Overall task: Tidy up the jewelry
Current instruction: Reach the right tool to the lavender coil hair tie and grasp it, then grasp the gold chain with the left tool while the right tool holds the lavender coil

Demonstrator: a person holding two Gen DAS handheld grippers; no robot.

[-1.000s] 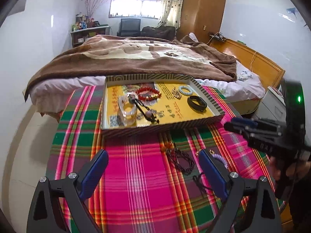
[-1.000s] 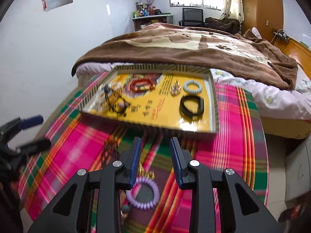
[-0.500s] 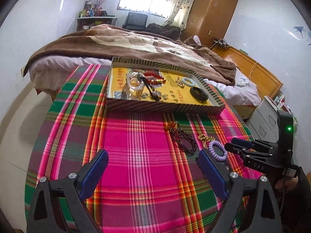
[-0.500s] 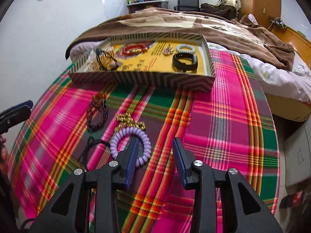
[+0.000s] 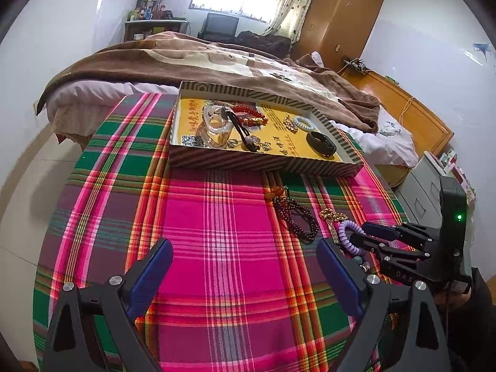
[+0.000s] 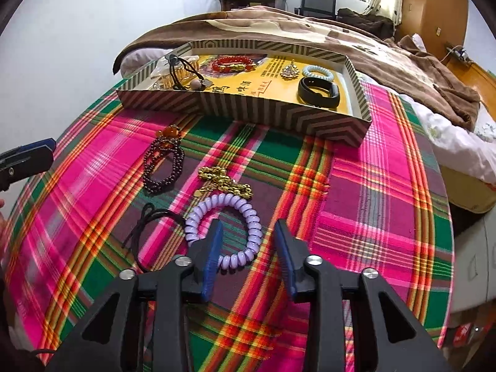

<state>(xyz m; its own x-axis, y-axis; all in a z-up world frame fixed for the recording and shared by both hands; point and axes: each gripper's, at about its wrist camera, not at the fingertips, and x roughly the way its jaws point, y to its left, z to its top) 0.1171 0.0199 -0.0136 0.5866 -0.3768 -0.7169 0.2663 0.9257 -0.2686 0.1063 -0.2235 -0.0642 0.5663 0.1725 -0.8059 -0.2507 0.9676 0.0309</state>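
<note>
A striped box tray (image 6: 279,117) with a yellow floor holds several pieces: a red bead bracelet (image 6: 231,63), a black band (image 6: 317,91), a pale blue coil (image 6: 317,73). On the plaid cloth lie a lilac coil bracelet (image 6: 231,232), a gold chain (image 6: 226,181), a dark bead bracelet (image 6: 162,164) and a black cord (image 6: 148,229). My right gripper (image 6: 248,238) is open low over the lilac bracelet, its right side between the fingers. My left gripper (image 5: 245,266) is wide open and empty above bare cloth.
The round table's plaid cloth (image 5: 217,217) ends close on all sides. A bed with a brown blanket (image 5: 201,62) stands just behind the tray. A grey cabinet (image 5: 424,186) is at the table's right.
Both grippers pulled back from the tray and dropped lower. My right gripper closed in on the lilac bracelet, which now lies partly between its open fingers.
</note>
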